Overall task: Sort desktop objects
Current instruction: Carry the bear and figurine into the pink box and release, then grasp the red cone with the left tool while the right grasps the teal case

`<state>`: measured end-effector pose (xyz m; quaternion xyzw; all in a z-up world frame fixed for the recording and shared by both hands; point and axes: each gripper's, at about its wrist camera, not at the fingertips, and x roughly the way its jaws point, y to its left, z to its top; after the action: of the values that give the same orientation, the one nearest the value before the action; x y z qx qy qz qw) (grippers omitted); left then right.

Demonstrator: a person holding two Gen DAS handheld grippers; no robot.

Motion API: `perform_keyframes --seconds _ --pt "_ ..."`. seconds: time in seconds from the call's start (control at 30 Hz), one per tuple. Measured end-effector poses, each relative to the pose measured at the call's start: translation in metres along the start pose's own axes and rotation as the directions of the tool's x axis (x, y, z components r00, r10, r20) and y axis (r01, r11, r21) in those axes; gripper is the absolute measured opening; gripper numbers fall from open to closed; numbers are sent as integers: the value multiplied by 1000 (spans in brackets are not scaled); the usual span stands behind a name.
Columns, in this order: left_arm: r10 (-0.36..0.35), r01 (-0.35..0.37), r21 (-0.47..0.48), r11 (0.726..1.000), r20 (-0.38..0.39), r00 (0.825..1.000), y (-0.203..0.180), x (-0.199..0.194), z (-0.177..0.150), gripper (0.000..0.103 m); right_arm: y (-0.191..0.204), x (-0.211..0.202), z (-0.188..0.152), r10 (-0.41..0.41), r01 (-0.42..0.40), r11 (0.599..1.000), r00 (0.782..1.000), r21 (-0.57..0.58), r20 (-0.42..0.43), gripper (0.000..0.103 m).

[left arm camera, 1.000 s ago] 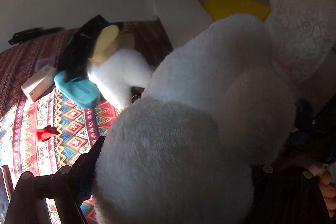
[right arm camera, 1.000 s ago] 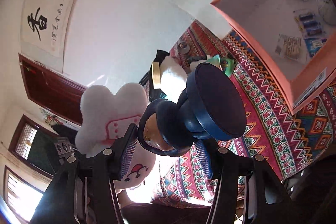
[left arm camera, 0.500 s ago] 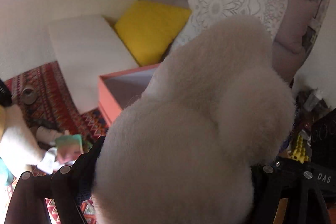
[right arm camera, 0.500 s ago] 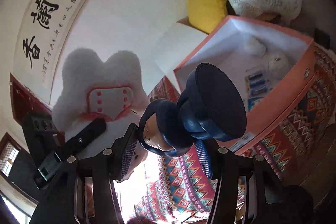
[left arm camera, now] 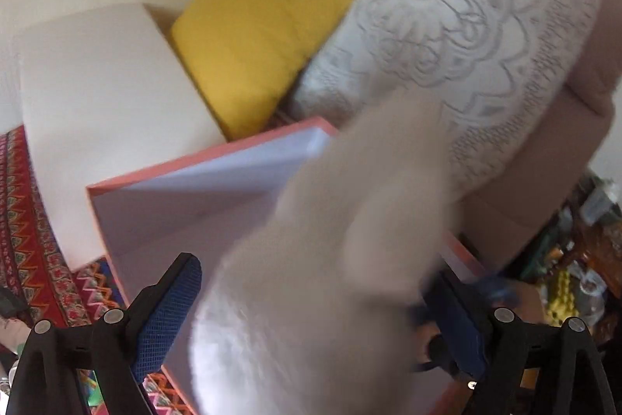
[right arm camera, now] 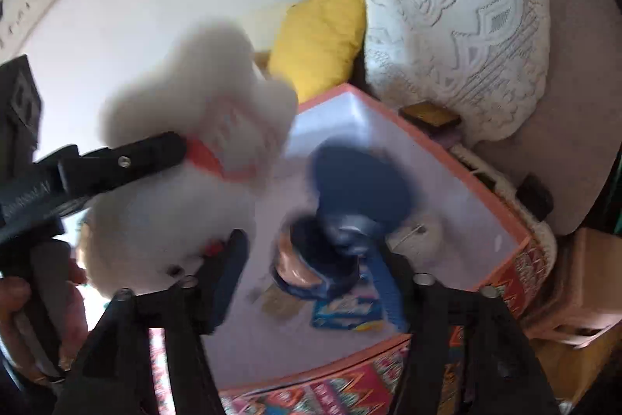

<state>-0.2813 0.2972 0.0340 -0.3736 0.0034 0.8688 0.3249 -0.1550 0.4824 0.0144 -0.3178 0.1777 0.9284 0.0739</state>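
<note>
Over pink box (right arm camera: 458, 158): left gripper (left arm camera: 311, 314) spread wide w/ white plush (left arm camera: 322, 298) loose between pads, right gripper (right arm camera: 311, 267) parted, blue doll (right arm camera: 342, 216) blurred, apparently free. Risk: plush catching rim, landing outside on cloth.

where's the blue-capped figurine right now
In the right wrist view, the blue-capped figurine sits centre frame over the orange box, between the spread right tongs, with the white plush to its left.
</note>
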Motion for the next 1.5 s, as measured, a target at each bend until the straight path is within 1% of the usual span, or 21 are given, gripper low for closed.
perform_keyframes --seconds 0.03,0.07,0.1,0.17,0.23,0.3,0.43,0.57,0.67,0.77,0.83,0.93,1.0,1.03,1.07,1.13,1.2,1.33,1.4,1.47,1.5 --pt "25 -25 -7 1000 17 1000 5 -2 0 100 4 -4 1 -26 27 1000 999 -14 39 94" --pt "43 -42 -20 999 29 999 12 -7 -1 101 8 -9 1 -47 50 998 996 -28 77 96" --pt "46 -45 -39 998 32 998 18 -13 -3 101 11 -14 2 -50 54 998 994 -35 96 96" --pt "47 -44 -80 996 37 998 32 -25 -7 101 16 -21 5 -31 35 999 994 -40 108 96" --pt "63 -58 -102 993 50 997 42 -41 -13 101 22 -29 6 8 -5 999 995 -36 97 96" --pt "95 -88 -107 990 64 993 49 -61 -24 101 29 -37 2 39 -35 998 996 -42 86 96" --pt "149 -139 -115 984 78 986 63 -99 -48 101 56 -52 -11 86 -81 995 993 -66 75 97" --pt "213 -199 -145 969 85 973 87 -140 -83 102 97 -62 -35 142 -136 984 989 -116 45 98" --pt "274 -258 -179 950 73 959 115 -169 -117 102 127 -60 -55 180 -176 972 984 -156 11 99" --pt "342 -324 -229 918 43 939 149 -193 -154 102 160 -54 -76 219 -223 955 975 -195 -43 99" --pt "399 -382 -267 885 10 917 177 -206 -179 102 181 -43 -87 242 -255 944 966 -211 -84 99" --pt "478 -468 -316 825 -48 877 217 -222 -217 102 217 -27 -110 265 -297 924 952 -242 -155 99" --pt "520 -517 -352 780 -94 849 243 -230 -243 102 239 -12 -124 276 -323 909 940 -264 -201 99" --pt "535 -536 -375 756 -118 837 257 -233 -256 102 247 -4 -129 280 -336 901 933 -275 -224 99" --pt "543 -549 -399 735 -139 828 271 -236 -267 102 256 3 -134 283 -347 893 928 -286 -244 99" --pt "549 -562 -442 699 -172 818 295 -238 -285 102 275 17 -146 280 -363 878 918 -312 -280 99" --pt "556 -574 -467 673 -193 809 314 -236 -298 102 293 32 -158 265 -368 864 913 -344 -311 99" --pt "565 -595 -469 653 -222 794 342 -223 -310 102 318 62 -177 223 -367 848 902 -383 -370 99" --pt "554 -595 -472 651 -241 797 354 -212 -314 102 328 77 -185 226 -385 842 887 -377 -403 99" --pt "539 -587 -481 651 -252 804 365 -203 -316 102 341 89 -192 245 -421 827 866 -373 -436 99" --pt "536 -587 -484 649 -257 804 370 -198 -317 102 350 95 -196 253 -437 817 858 -376 -447 99"
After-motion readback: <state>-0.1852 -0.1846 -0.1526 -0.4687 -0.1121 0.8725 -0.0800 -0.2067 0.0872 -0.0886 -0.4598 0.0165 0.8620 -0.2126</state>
